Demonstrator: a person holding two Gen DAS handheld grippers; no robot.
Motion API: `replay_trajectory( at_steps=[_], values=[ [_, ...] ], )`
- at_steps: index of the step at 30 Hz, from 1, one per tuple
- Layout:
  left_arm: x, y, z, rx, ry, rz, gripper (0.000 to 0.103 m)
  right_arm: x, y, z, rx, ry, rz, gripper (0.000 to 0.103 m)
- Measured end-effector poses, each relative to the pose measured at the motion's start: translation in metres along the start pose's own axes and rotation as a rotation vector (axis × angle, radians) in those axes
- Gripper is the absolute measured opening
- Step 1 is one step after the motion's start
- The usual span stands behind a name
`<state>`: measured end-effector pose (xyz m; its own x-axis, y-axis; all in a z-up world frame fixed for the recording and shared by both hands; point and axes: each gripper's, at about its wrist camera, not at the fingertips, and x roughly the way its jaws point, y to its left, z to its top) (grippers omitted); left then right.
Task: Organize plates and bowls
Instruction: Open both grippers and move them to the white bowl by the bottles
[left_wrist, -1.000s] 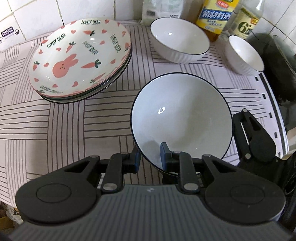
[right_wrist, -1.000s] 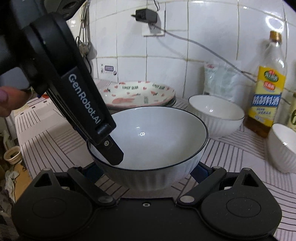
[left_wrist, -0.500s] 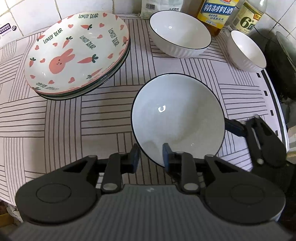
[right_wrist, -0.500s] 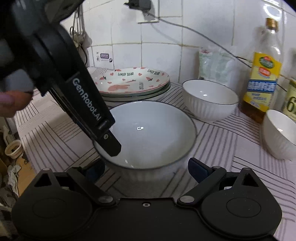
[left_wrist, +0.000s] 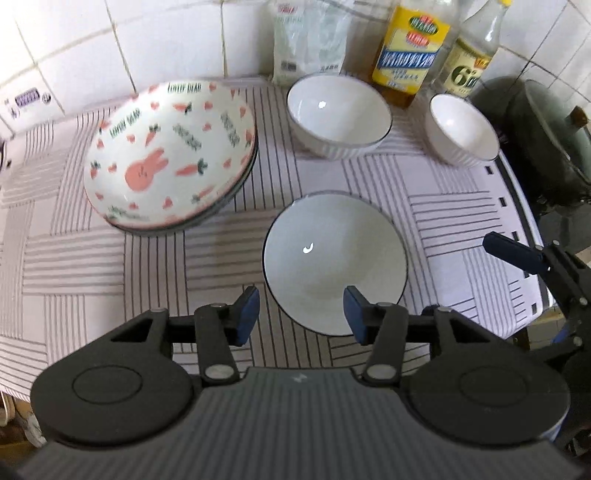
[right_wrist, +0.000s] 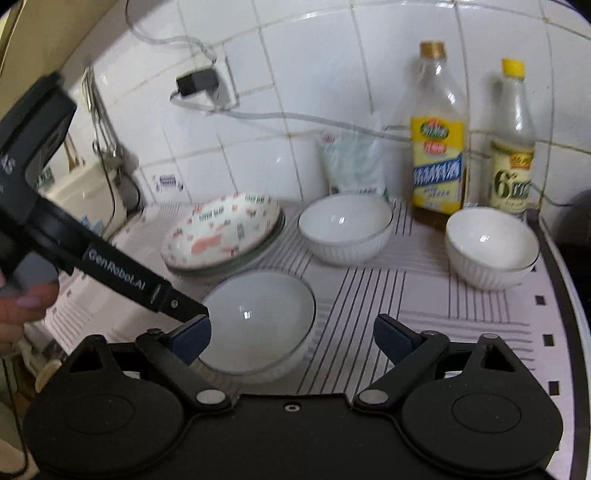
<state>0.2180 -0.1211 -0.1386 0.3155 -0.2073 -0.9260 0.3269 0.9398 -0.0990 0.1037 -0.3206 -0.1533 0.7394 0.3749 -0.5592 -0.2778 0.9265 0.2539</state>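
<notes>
Hovering above the striped cloth (left_wrist: 92, 266), the left gripper (left_wrist: 301, 308) points steeply down with its jaws apart, having just been opening; the near rim of the white bowl with the dark rim line (left_wrist: 334, 264) shows between the blue pads (left_wrist: 248, 308) but neither pad presses on it. That bowl sits flat on the cloth, free of both grippers, in front of the rabbit-and-carrot plate (left_wrist: 166, 162) and slightly to its right. The plate tops a small stack of dark-rimmed plates (left_wrist: 236, 188) toward the tiled wall (left_wrist: 166, 40). Right of the plate stack stands a ribbed white bowl (left_wrist: 338, 116), further right a smaller ribbed bowl (left_wrist: 460, 133). Behind those bowls, against the wall: a clear plastic bag (left_wrist: 308, 37), a yellow-label cooking wine bottle (left_wrist: 412, 55), a vinegar bottle marked 6° (left_wrist: 469, 70). A dark pot with lid (left_wrist: 546, 140) sits right of the small bowl. The right gripper (right_wrist: 291, 341) has jaws wide apart, having just been closing slightly, nothing clamped; the dark-rimmed bowl (right_wrist: 258, 321) lies below and between its pads, blurred, untouched. In the right wrist view the left gripper's finger (right_wrist: 147, 291) reaches near that bowl's left rim, and a person's fingers (right_wrist: 22, 306) show at the left edge. A plug and cable (right_wrist: 197, 83) hang on the wall above the plate.
</notes>
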Motion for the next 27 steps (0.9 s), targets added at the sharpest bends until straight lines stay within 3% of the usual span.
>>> replay_trajectory(
  at_steps=[6,13,27],
  values=[
    [-0.020,0.009,0.023,0.007,-0.037,-0.028,0.049,-0.013,-0.002,0.029,0.071,-0.064,0.000,0.084],
    [-0.024,0.023,0.059,0.049,-0.087,-0.039,0.049,0.000,-0.014,0.060,0.182,-0.051,-0.041,0.068],
    [0.040,0.027,0.119,0.163,-0.126,-0.091,0.049,0.089,-0.047,0.081,0.332,0.062,-0.122,0.062]
  ],
)
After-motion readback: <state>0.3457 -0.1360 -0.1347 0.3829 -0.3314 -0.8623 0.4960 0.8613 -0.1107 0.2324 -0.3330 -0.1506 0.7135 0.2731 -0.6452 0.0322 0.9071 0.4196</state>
